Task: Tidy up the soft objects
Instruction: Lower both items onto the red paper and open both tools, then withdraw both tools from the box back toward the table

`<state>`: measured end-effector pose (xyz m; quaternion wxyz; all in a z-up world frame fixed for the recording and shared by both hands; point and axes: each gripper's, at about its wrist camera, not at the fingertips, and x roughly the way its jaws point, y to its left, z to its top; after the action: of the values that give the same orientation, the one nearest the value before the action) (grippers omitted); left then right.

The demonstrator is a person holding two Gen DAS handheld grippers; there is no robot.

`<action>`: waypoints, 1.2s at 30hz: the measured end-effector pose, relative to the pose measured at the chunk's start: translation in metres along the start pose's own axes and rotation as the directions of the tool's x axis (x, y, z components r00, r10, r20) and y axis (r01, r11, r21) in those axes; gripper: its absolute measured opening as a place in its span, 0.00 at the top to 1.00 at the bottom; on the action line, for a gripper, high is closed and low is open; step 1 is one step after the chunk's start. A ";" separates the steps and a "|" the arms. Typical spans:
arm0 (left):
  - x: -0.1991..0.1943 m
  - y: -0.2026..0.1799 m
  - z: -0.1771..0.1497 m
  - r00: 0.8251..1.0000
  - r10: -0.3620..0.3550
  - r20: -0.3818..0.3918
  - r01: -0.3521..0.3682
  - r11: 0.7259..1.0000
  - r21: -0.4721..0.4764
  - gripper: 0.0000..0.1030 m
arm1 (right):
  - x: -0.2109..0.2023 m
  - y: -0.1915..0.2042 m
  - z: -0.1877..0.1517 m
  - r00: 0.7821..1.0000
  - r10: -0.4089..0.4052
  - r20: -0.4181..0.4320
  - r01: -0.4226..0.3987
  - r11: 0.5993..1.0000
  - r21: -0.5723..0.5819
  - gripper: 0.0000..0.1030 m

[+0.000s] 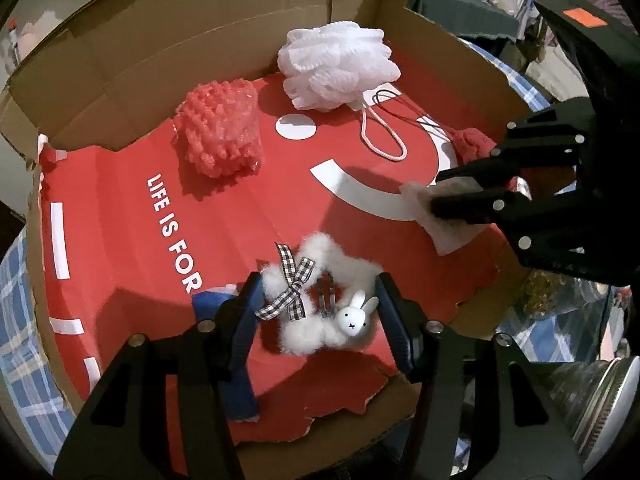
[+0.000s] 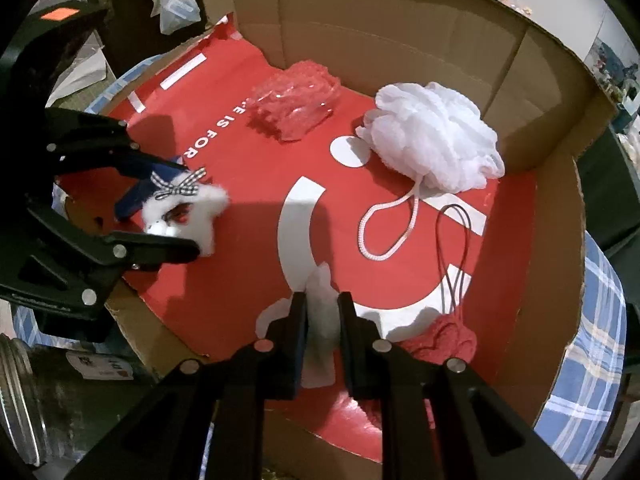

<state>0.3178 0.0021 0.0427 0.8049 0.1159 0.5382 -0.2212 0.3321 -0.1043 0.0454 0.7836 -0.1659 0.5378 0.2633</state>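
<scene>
Contents of the open cardboard box (image 1: 100,72), red printed liner on its floor:

- White mesh bath pouf (image 1: 338,64) with looped cord, lying at the far wall. Judged already placed.
- Pink knobbly bubble-wrap roll (image 1: 218,132), lying beside the pouf, apart from it. Judged placed.
- Red knitted piece (image 2: 440,342) with a dark cord, sitting near the right wall.
- White fluffy scrunchie (image 1: 320,304) with a checked ribbon bow and a small rabbit charm: the left tool (image 1: 320,316) is straddling it low over the liner, fingers close at either side; whether the pads are pressing it cannot be told.
- Thin white pad (image 2: 320,312): the right tool (image 2: 322,312) is pinching it nearly closed, its lower edge reaching the liner.
- Blue fabric piece (image 1: 236,344), lying under the left tool's finger.

Status: three items are resting inside; two are arriving and awaiting release.
</scene>
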 end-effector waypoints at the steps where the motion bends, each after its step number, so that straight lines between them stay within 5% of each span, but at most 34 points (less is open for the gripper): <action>1: 0.001 -0.001 0.000 1.000 0.006 -0.008 -0.006 1.000 0.006 0.47 | 0.000 0.000 0.000 1.000 -0.002 -0.001 0.002 1.000 0.000 0.82; 19: -0.011 -0.001 0.004 1.000 -0.009 0.029 0.009 1.000 -0.016 0.34 | -0.014 -0.004 -0.002 0.999 -0.030 0.036 0.030 1.000 0.000 0.39; 24: -0.026 0.000 0.001 0.998 0.005 0.060 -0.002 0.999 -0.048 0.34 | -0.032 -0.007 -0.007 0.996 -0.052 0.073 0.050 0.998 0.022 0.37; 30: -0.073 0.006 -0.019 0.983 0.010 0.182 0.015 0.990 -0.140 0.28 | -0.077 -0.013 -0.019 0.982 -0.066 0.178 0.053 0.996 0.078 0.24; 36: -0.126 0.000 -0.054 0.949 0.018 0.315 0.051 0.976 -0.211 0.22 | -0.140 -0.004 -0.043 0.943 -0.123 0.308 0.087 0.988 0.129 0.08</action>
<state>0.2330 0.0537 0.1375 0.8863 -0.0139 0.4249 -0.1836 0.2626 -0.1636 0.1596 0.8804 -0.1053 0.4103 0.2133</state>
